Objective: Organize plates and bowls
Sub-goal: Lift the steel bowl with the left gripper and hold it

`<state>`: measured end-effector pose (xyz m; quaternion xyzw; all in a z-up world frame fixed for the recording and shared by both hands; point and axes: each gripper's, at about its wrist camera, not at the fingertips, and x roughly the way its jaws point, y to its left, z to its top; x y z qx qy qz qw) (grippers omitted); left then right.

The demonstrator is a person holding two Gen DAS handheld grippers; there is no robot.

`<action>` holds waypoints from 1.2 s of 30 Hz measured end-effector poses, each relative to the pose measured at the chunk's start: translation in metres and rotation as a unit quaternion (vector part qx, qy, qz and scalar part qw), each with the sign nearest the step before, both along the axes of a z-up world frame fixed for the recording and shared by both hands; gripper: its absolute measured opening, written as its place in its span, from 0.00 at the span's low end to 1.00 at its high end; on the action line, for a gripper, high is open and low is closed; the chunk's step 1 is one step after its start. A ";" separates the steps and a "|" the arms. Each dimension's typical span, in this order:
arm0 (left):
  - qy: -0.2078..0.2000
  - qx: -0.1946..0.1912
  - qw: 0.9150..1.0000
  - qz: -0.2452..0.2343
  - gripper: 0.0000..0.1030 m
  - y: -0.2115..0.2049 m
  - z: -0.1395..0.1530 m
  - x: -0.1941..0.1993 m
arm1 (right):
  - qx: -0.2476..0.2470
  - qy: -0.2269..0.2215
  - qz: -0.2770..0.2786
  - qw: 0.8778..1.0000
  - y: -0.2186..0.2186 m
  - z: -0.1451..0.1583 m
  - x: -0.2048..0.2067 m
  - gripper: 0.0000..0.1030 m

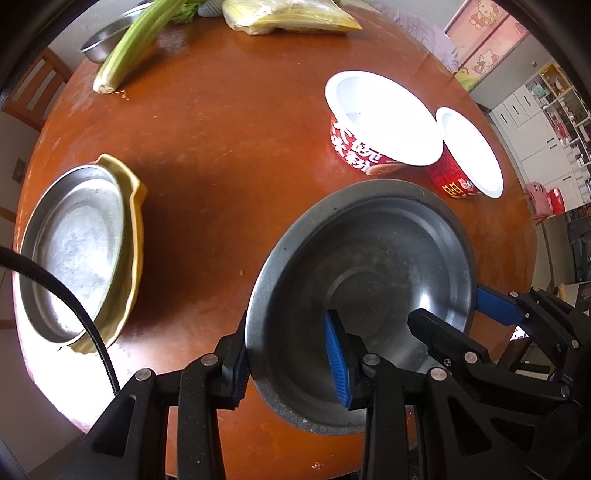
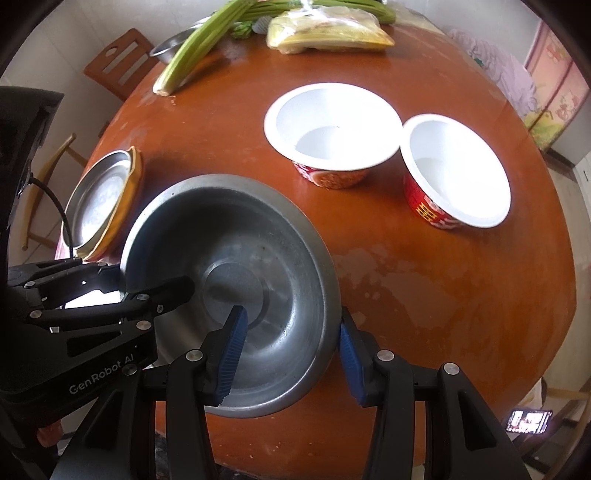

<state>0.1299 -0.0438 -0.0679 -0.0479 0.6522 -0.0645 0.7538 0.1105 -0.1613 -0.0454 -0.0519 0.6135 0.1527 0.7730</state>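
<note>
A large steel bowl (image 1: 369,258) (image 2: 229,229) is held over the near side of the round brown table (image 1: 229,155), both grippers clamped on its rim. My left gripper (image 1: 288,365) is shut on the bowl's left wall, one blue pad inside and one outside. My right gripper (image 2: 291,356) is shut on the right wall the same way. Left of the bowl, a steel plate (image 1: 74,251) lies in a yellow dish (image 1: 133,229). Two red-and-white paper bowls (image 2: 332,125) (image 2: 454,166) stand side by side farther back, upright and empty.
At the far edge lie celery stalks (image 2: 192,55), a small steel bowl (image 1: 103,44) and a clear bag of yellow food (image 2: 328,33). A wooden chair (image 2: 118,62) stands beyond the table on the left. A black cable (image 1: 74,299) crosses the steel plate.
</note>
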 end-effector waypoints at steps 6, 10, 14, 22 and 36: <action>0.009 0.006 1.000 -0.010 0.35 -0.010 -0.008 0.005 | 0.001 0.011 -0.010 1.000 -0.007 -0.008 0.005 0.49; 0.013 0.007 1.000 -0.011 0.35 -0.012 -0.012 0.007 | 0.002 0.015 -0.013 1.000 -0.008 -0.011 0.006 0.49; 0.013 0.009 1.000 -0.012 0.35 -0.011 -0.014 0.006 | 0.003 0.017 -0.014 1.000 -0.010 -0.013 0.007 0.49; 0.019 0.013 1.000 -0.011 0.35 -0.012 -0.017 0.005 | 0.002 0.022 -0.011 1.000 -0.009 -0.017 0.010 0.49; 0.009 0.006 1.000 -0.002 0.36 -0.008 -0.010 0.005 | 0.008 0.010 -0.018 1.000 -0.017 -0.007 0.010 0.50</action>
